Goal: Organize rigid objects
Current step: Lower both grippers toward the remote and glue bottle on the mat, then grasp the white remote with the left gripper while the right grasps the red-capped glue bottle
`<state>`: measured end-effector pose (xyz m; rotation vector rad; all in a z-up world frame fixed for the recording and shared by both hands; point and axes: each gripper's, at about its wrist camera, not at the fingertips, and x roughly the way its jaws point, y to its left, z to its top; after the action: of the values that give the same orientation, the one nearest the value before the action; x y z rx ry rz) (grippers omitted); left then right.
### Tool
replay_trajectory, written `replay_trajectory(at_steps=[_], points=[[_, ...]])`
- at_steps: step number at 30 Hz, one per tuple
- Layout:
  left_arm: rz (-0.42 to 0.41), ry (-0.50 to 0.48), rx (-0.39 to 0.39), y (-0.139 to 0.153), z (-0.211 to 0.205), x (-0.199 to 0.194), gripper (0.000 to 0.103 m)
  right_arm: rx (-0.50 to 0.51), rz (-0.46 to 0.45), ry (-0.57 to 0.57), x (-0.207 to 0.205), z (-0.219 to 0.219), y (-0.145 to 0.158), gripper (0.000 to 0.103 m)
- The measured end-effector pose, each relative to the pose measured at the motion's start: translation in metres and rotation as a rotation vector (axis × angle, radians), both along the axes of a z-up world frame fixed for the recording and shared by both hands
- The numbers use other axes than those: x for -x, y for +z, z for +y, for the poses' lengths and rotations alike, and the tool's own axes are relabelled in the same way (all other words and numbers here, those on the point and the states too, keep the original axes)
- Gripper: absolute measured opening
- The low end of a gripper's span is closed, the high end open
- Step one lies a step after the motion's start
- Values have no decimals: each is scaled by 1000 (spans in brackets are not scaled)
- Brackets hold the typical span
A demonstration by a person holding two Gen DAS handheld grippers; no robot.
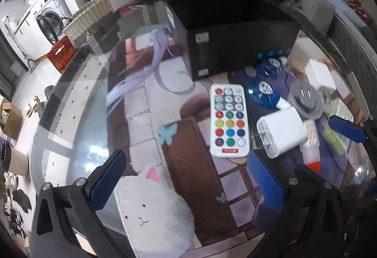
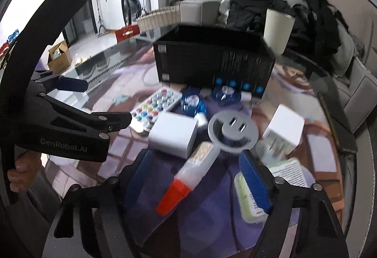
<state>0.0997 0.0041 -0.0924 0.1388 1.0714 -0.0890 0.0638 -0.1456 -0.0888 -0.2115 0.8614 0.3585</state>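
Note:
A black open box (image 1: 238,29) stands at the back of the glass table; it also shows in the right wrist view (image 2: 212,58). In front lie a white remote (image 1: 229,121) with coloured buttons, a white charger (image 1: 280,132), two blue round bottles (image 1: 262,93), a grey smiley disc (image 1: 306,99), a red-capped glue tube (image 2: 188,178), a white cube box (image 2: 284,131) and a green case (image 2: 247,199). My left gripper (image 1: 186,180) is open and empty, just short of the remote. My right gripper (image 2: 195,178) is open, its fingers either side of the glue tube.
A printed mat (image 1: 150,131) covers the table under the glass. A cream cup (image 2: 278,29) stands behind the box. A sofa with dark clothes (image 2: 271,8) lies beyond. The left gripper's body (image 2: 59,121) shows at the left of the right wrist view.

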Motion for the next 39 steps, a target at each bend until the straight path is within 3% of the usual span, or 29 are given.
replay_trajectory(at_steps=[9, 11, 14, 16, 17, 20, 24, 32, 35, 37, 39], points=[[34, -36, -25, -12, -20, -16, 101, 39, 17, 20, -5, -8, -4, 50], [34, -41, -24, -12, -23, -21, 96, 39, 32, 22, -6, -12, -5, 38], [27, -63, 12, -10, -27, -25, 72, 37, 50, 19, -6, -18, -7, 28], [33, -91, 44, -7, -31, -25, 41, 33, 58, 16, -6, -22, -7, 26], [37, -101, 54, -6, -32, -24, 38, 27, 60, 18, -6, -24, -6, 26], [33, -106, 33, -5, -35, -21, 38, 13, 69, 25, -5, -29, -6, 25], [51, -92, 61, -5, -29, -15, 38, 1, 79, 32, -4, -30, -4, 23], [74, -106, 70, -6, -23, 22, 38, -11, 83, 72, 3, -20, -2, 23], [79, -103, 90, -6, -19, 20, 45, 1, 90, 61, 0, -16, -5, 27], [79, -98, 69, -8, -21, 16, 60, 4, 91, 59, -2, -14, -7, 29], [82, -99, 73, -9, -21, 12, 60, 7, 89, 62, -5, -12, -7, 32]])
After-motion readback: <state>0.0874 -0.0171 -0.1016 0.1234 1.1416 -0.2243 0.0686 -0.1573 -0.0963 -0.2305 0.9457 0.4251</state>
